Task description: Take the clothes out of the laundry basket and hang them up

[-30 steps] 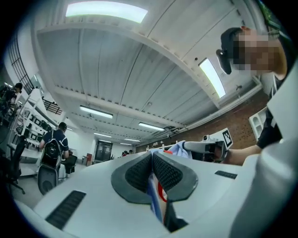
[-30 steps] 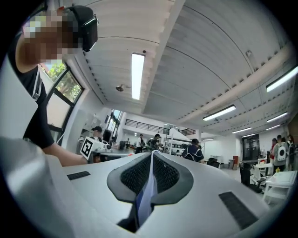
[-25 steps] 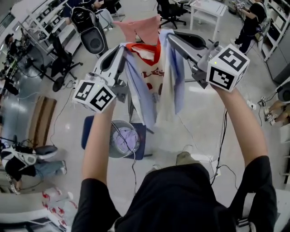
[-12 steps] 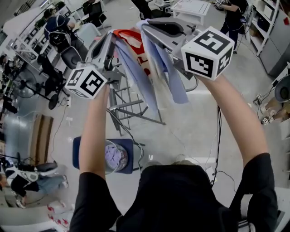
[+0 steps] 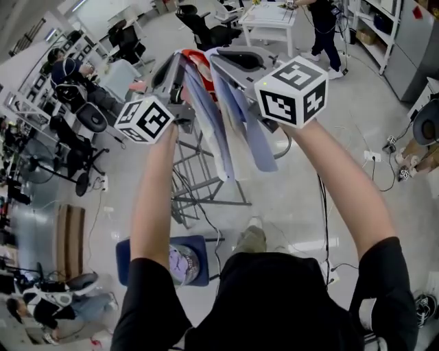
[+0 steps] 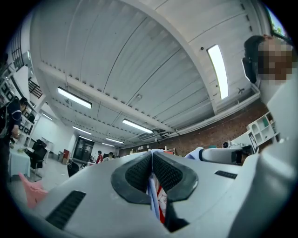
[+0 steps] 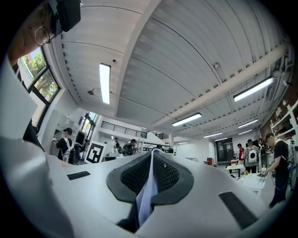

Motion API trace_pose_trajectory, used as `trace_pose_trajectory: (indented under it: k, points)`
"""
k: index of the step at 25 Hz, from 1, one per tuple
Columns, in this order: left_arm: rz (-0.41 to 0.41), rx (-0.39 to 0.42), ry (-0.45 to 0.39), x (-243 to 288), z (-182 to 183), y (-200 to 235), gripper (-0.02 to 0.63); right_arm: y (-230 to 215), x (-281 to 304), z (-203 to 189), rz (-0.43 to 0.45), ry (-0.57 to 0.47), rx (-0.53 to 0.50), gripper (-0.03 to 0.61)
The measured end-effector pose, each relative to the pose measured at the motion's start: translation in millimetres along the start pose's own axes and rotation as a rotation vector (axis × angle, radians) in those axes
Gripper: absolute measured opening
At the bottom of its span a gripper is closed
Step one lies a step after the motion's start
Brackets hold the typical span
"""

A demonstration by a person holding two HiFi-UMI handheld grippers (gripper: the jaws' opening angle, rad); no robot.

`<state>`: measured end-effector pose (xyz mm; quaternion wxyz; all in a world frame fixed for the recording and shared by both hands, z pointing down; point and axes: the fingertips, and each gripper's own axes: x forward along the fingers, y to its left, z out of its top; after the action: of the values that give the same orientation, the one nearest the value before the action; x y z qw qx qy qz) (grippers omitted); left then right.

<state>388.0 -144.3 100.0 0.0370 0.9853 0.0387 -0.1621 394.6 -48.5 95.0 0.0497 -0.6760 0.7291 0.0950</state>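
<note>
Shirt (image 5: 221, 137) farther forward, in left tongs (image 6: 152, 160), right tongs (image 7: 152, 159)

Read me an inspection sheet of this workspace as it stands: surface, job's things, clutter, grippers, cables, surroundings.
Surface: glossy grey floor.
Job's things: light blue and white garment with red trim held up; grey metal drying rack on the floor ahead; round mesh laundry basket holding lavender clothes.
Clutter: dark blue mat under the basket; brown flat panel at left.
Grippers: left gripper and right gripper, fingers shut on the garment.
Cables: black cable along the floor at right.
Surroundings: black office chair, white table, person standing beside it.
</note>
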Motion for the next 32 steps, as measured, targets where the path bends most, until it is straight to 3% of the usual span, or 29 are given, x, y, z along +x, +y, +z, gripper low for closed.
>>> trace_pose_trajectory:
  k: [5,15,23,32]
  points:
    - [-0.072,-0.045,-0.009,72,-7,18,0.009,-51,10,13,-0.045,0.002,-0.006,0.008]
    - [-0.176,-0.098,-0.019,144,-37,68,0.009,-97,37,0,-0.148,0.027,-0.086,0.008]
    - [-0.279,-0.136,0.076,192,-102,86,0.009,-137,47,-62,-0.272,0.085,-0.044,0.008]
    - [-0.343,-0.182,0.169,215,-181,109,0.009,-157,40,-130,-0.365,0.150,-0.004,0.008]
